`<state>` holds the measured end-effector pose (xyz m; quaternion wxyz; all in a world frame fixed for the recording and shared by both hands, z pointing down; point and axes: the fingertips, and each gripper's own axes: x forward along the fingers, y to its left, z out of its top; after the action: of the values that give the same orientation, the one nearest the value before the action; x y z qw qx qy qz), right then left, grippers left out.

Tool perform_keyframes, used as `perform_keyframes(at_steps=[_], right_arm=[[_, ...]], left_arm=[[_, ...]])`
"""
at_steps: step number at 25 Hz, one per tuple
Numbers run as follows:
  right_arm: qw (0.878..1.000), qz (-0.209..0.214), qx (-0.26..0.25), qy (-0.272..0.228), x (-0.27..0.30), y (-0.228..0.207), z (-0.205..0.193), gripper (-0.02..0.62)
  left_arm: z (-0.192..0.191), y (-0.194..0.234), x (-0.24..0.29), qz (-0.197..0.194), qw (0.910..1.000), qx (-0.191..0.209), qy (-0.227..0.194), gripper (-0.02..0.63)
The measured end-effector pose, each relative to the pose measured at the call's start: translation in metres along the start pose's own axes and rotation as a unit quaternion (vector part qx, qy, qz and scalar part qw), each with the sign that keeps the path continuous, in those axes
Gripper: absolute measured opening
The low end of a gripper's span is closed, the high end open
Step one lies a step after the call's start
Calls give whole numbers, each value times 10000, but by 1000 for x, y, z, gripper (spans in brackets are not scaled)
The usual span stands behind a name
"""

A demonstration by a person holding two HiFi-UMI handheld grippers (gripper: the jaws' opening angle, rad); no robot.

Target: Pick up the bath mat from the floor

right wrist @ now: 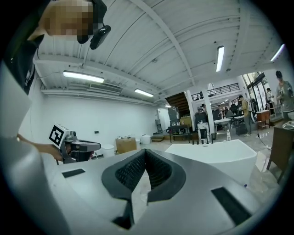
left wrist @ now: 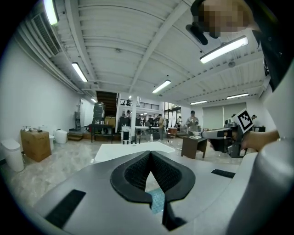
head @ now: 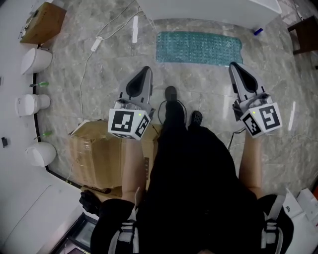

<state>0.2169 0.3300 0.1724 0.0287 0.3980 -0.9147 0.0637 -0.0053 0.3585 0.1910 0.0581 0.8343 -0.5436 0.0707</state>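
The teal bath mat (head: 198,48) lies flat on the marble floor in front of the white bathtub (head: 208,10). My left gripper (head: 147,69) hovers above the floor, short of the mat's left end, shut with nothing in it. My right gripper (head: 232,65) is held near the mat's right end, also shut and empty. In the left gripper view the jaws (left wrist: 150,153) meet at their tips, and a sliver of the mat (left wrist: 157,200) shows below them. The jaws in the right gripper view (right wrist: 145,151) touch in the same way.
A cardboard box (head: 99,154) stands beside my left leg. A white cable (head: 99,42) runs over the floor at left, near white toilets (head: 35,59) and a brown box (head: 44,22). A dark stool (head: 304,32) is at the far right. My shoes (head: 170,93) point toward the mat.
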Motion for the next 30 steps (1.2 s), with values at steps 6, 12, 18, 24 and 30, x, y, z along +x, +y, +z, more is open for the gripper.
perform_keyframes(at_steps=[6,12,18,24,30], right_arm=[[9999,-75,-140,63,86,1,22,12],[9990,-399,-189,-17,159,5,43,12],[9961,-864,-180,82,199,-1,38,12],[9906,-1356,-71,157,199,-16,34,12],[9876,-1564,-6,159,200,-34,35,12]], left_arm=[[8,78,41,-125,9998,-173,-54,9],[21,159,72,-298,9994,-147,-133,9],[5,214,104,-553,9983,-175,49,9],[0,217,139,-1004,9947,-176,156,9],[5,199,169,-1384,9902,-113,176,9]])
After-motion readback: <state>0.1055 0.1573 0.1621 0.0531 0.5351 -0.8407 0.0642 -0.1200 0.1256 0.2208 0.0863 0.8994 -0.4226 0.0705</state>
